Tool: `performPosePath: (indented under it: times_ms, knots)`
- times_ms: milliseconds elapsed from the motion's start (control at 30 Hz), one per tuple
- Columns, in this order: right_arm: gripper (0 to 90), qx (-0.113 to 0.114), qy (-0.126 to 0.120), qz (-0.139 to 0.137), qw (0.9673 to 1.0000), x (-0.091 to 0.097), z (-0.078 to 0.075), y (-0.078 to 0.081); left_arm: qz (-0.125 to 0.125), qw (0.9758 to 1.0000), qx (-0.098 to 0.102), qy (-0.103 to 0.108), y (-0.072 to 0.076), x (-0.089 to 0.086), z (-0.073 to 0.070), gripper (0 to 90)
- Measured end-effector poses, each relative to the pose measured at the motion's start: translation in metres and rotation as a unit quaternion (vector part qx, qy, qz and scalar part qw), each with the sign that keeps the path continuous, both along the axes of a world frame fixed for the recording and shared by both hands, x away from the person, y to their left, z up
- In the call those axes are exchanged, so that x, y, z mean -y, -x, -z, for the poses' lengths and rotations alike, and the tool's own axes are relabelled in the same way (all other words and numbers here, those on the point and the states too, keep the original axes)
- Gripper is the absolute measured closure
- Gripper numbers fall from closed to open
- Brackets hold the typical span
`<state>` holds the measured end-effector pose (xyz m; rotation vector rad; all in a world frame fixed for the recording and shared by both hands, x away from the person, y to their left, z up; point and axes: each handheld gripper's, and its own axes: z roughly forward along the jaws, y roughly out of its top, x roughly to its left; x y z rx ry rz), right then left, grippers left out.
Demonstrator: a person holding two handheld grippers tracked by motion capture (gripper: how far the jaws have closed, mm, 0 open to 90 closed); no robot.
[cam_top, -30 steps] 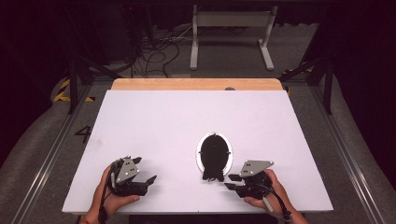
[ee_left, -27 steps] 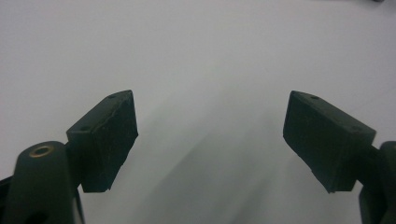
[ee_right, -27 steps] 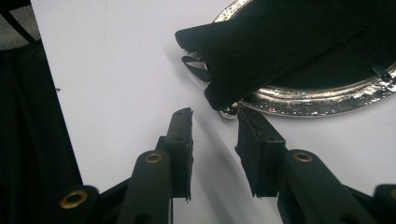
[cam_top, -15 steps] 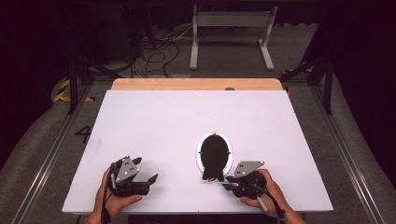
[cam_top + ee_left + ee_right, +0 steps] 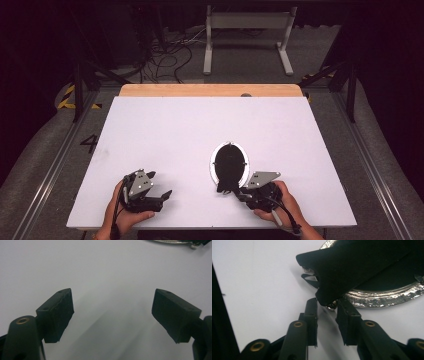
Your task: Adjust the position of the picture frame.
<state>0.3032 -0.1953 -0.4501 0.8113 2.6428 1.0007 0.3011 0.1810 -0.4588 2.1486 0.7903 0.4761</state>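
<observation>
black jaws on the right gripper sit low at the near edge of the table, held in the person's right hand, wrist angled inward so the gripper points left and a touch forward at the foot of the oval silver-rimmed tray with a black inside. from the right gripper view, the jaws have just been opening a little and stand narrowly apart, and a small shiny metal stud at the lower tip of the black flap-like piece sits right between their tips; whether the pads press on it, can't tell. that black flap-like piece hangs over the near end of the tray, whose silver rim shows just beyond the right jaw.

over on the other side, the left gripper rests in the left hand near the front edge, well apart from the tray, pointing right. its jaws gape wide with nothing but bare table between them in the left gripper view, the tray's edge far off at the top.

underneath it all is a flat white tabletop with a pale wooden strip along the far edge. beyond it, a dark room: grey floor, tangled black cables and a white metal stand.
</observation>
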Motion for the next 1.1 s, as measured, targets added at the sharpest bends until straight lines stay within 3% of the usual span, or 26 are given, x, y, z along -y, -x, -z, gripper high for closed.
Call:
performPosePath:
  times_ms: [133, 267, 433, 600, 667, 833, 900, 933, 1000, 1100]
  knots:
    - [68.3, -0.018, -0.047, 0.012, 0.9987, 0.005, -0.002, -0.002, 0.006, 1.0000, -0.004, 0.002, 0.000, 0.001, 0.001, 18.5]
    - [65.9, -0.042, -0.087, 0.015, 0.9952, 0.011, -0.002, -0.006, 0.006, 0.9999, -0.010, 0.005, -0.001, 0.001, 0.002, 18.4]
    - [57.4, -0.078, -0.138, 0.023, 0.9871, 0.014, 0.002, -0.012, 0.009, 0.9998, -0.017, -0.001, -0.001, 0.003, 0.004, 18.3]
    - [51.9, -0.138, -0.213, 0.041, 0.9664, 0.023, 0.008, -0.023, 0.012, 0.9994, -0.030, -0.013, -0.002, 0.007, 0.007, 18.8]
    - [51.9, -0.144, -0.223, 0.050, 0.9627, 0.025, 0.009, -0.027, 0.015, 0.9993, -0.030, -0.014, -0.002, 0.008, 0.007, 18.8]
    - [54.7, -0.201, -0.292, 0.081, 0.9315, 0.029, 0.015, -0.039, 0.026, 0.9988, -0.036, -0.022, -0.007, 0.016, 0.007, 18.8]
    - [54.0, -0.202, -0.295, 0.083, 0.9300, 0.028, 0.015, -0.040, 0.043, 0.9979, -0.036, -0.034, -0.011, 0.025, 0.004, 18.7]
    - [53.9, -0.209, -0.302, 0.088, 0.9260, 0.027, 0.015, -0.040, 0.047, 0.9977, -0.033, -0.036, -0.012, 0.029, 0.002, 18.7]
    - [53.3, -0.218, -0.302, 0.097, 0.9231, 0.027, 0.016, -0.040, 0.060, 0.9968, -0.031, -0.042, -0.016, 0.038, -0.002, 19.0]
    - [56.2, -0.221, -0.295, 0.110, 0.9232, 0.026, 0.016, -0.042, 0.074, 0.9949, -0.028, -0.062, -0.021, 0.051, -0.005, 19.1]
